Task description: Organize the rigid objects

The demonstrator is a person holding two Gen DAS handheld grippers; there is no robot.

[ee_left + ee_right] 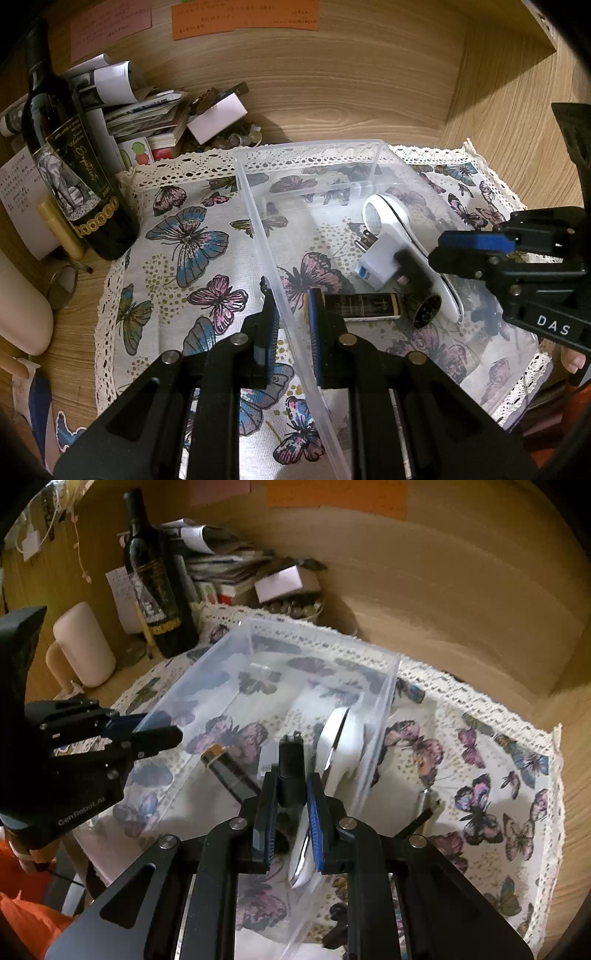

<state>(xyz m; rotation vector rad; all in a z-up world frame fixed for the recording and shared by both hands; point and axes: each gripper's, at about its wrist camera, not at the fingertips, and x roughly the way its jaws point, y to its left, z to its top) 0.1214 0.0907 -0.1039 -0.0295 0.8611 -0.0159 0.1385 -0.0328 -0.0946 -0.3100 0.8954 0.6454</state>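
Observation:
A clear plastic bin (pixel 258 218) (pixel 384 716) stands on the butterfly cloth (pixel 192 236). In it lie a white handheld device (pixel 388 218) (pixel 343 746), a white plug adapter (pixel 376 266), a dark rectangular tube (pixel 360 306) (pixel 229 771) and a black cylindrical part (pixel 421 291) (pixel 290 775). My left gripper (pixel 291 332) straddles the bin's left wall, its jaws a little apart around it. My right gripper (pixel 290 819) (pixel 465 254) reaches into the bin, its jaws closed on the black cylindrical part beside the white device.
A wine bottle (pixel 70 155) (pixel 155 576) stands at the cloth's left edge beside a stack of papers and boxes (pixel 147 110). A cream cylinder (pixel 85 646) stands further left. Wooden walls close off the back and right.

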